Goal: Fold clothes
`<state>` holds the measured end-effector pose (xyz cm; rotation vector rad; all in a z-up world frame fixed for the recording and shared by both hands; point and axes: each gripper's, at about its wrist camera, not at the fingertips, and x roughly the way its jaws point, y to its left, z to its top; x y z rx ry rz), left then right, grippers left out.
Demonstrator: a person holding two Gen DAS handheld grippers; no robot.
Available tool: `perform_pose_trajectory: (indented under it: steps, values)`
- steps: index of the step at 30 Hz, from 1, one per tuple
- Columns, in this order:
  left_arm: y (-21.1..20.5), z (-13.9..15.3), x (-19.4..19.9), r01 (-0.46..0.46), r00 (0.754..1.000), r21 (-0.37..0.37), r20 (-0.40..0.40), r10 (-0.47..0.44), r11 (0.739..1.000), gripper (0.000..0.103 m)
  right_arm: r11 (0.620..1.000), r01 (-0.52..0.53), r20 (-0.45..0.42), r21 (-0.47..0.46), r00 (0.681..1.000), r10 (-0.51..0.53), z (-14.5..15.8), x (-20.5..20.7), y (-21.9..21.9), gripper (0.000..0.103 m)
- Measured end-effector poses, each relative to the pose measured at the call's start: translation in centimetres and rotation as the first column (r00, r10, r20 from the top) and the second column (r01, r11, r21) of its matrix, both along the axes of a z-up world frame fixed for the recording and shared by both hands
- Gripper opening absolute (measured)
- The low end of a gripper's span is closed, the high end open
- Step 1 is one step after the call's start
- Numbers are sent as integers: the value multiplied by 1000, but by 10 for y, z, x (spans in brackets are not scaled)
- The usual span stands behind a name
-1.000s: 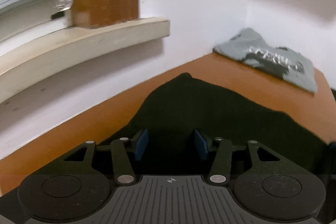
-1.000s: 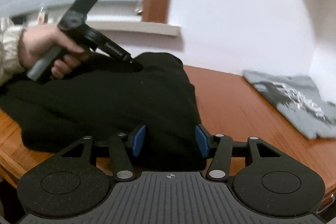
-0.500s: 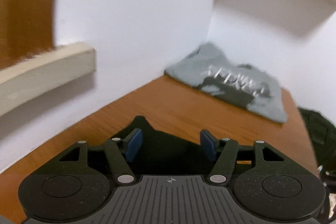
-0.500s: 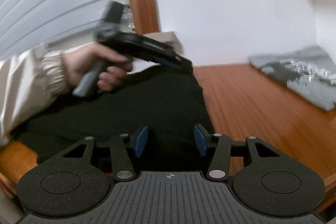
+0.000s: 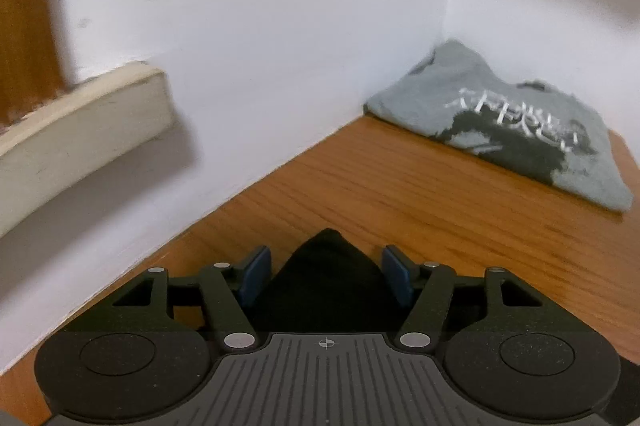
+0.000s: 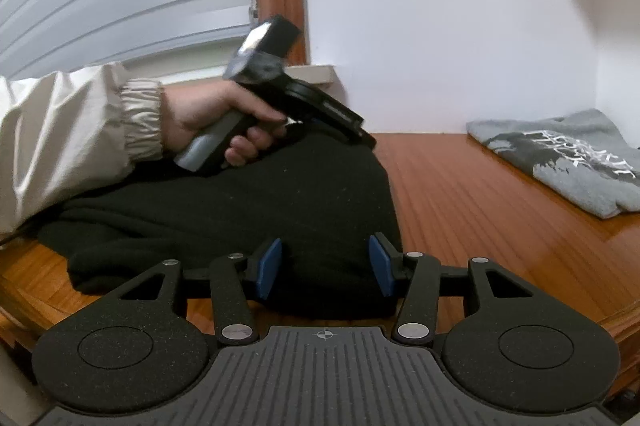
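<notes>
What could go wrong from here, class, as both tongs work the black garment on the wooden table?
1. The black garment lies at the table's near edge; a pull could drag it off.
2. Both the left tongs and the right tongs stand open around bulky cloth; closing may catch too few layers.
3. Sliding it could disturb the folded grey shirt.

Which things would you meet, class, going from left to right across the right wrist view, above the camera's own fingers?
Cream sleeve → hand → left hand-held gripper over the black garment → bare wooden tabletop → folded grey T-shirt.
</notes>
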<state>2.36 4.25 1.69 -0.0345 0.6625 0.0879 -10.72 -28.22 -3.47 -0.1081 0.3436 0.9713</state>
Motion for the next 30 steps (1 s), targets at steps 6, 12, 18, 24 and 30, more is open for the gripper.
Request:
perform_pose_trajectory:
  steps: [6, 12, 18, 24, 30]
  values:
    - [8, 40, -72, 2, 997, -32, 78, 0, 999, 69, 1000, 17, 27, 17, 999, -18, -2, -2, 1, 50]
    - [40, 84, -190, -17, 988, -62, 150, 27, 998, 71, 997, 62, 16, 34, 998, -63, 8, -10, 15, 71]
    - [69, 87, -297, -90, 982, -5, 163, 90, 996, 81, 996, 43, 5, 72, 999, -43, 21, -22, 45, 76]
    - [98, 60, -347, -140, 981, 3, 139, 139, 990, 82, 994, 23, -4, 110, 1000, -23, 33, -33, 75, 86]
    - [120, 52, -366, -94, 980, -85, 168, 107, 992, 85, 1000, 27, 25, 12, 999, -27, 36, -55, 122, 94]
